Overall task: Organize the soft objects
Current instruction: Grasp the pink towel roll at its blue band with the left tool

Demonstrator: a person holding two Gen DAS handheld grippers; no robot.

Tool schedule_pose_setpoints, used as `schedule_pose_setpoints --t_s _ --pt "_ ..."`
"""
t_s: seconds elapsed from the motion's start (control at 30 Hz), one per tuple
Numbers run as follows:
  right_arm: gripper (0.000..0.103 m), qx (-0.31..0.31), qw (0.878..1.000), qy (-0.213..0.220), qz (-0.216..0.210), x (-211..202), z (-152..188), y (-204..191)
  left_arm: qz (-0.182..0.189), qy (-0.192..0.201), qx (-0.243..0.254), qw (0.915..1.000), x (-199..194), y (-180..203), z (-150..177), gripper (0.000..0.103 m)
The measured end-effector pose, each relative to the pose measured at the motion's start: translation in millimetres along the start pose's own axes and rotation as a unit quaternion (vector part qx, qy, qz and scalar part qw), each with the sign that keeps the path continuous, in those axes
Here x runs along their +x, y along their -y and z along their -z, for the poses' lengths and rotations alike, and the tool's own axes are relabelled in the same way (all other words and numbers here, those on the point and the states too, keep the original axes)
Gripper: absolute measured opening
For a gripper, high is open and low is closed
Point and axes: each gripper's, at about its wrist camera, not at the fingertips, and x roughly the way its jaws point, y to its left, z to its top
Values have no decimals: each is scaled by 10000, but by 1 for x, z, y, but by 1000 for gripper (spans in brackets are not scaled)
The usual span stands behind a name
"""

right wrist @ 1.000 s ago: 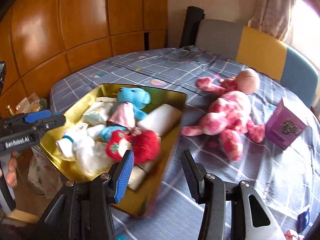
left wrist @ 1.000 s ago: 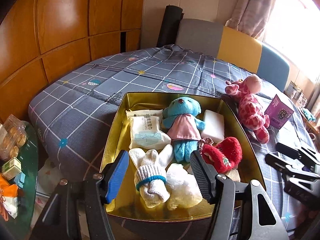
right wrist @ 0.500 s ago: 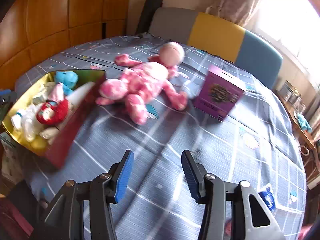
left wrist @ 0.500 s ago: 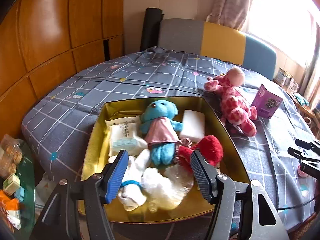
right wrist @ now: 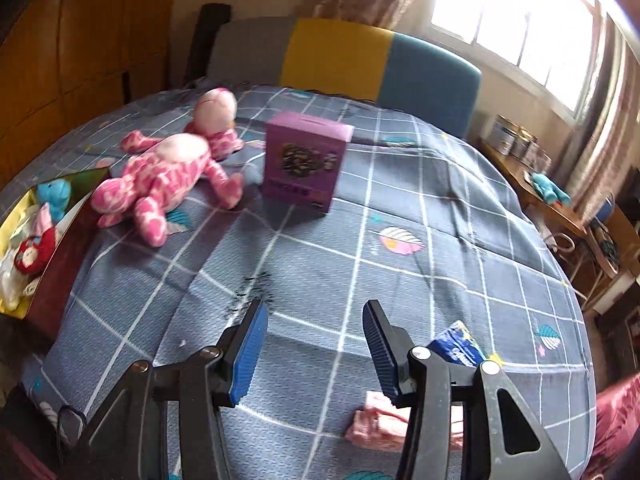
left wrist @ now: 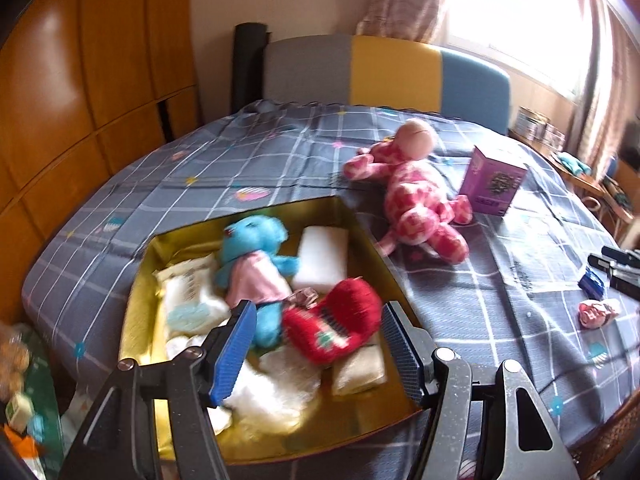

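Observation:
A gold tin box (left wrist: 140, 312) on the grey checked bedspread holds a blue teddy (left wrist: 256, 256), a red plush (left wrist: 340, 328), a white sponge (left wrist: 322, 258), wipes packs and white socks. My left gripper (left wrist: 316, 344) hovers open and empty over the box's near end. A pink spotted plush (left wrist: 416, 196) lies on the cloth right of the box; it also shows in the right wrist view (right wrist: 160, 184). My right gripper (right wrist: 316, 344) is open and empty above bare cloth. A small pink soft item (right wrist: 384, 420) lies just under its right finger, and a blue packet (right wrist: 456, 344) beside it.
A purple carton (right wrist: 304, 164) stands upright right of the pink plush. A grey, yellow and blue headboard (left wrist: 384, 72) backs the bed. Wooden panels line the left wall. A side table with tins (right wrist: 520, 144) stands at the right by the window.
My right gripper has swung right, away from the box, across the pink plush and carton toward the small pink item. My left gripper has shifted right over the box. Both stay open.

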Motion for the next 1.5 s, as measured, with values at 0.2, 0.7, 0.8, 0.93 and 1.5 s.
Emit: schedule_pose_setpoints --t_s 0.2,0.7,0.8,0.93,1.5 --pt "50 1340 9891 176 584 -12 4 72 427 41 493 9979 10 47 -23 66" --pt "51 3865 9194 390 610 -27 58 172 2219 -686 2282 9455 92 249 -51 66" --pt "51 4092 9080 750 495 -40 66 178 2751 -782 2745 9181 103 295 -47 66" --pt "51 4294 8969 1013 292 -48 73 182 3298 -1021 3268 8798 112 354 -36 66" --pt "51 4864 8669 1093 -18 -46 92 201 4107 -1451 4319 7898 106 448 28 40"
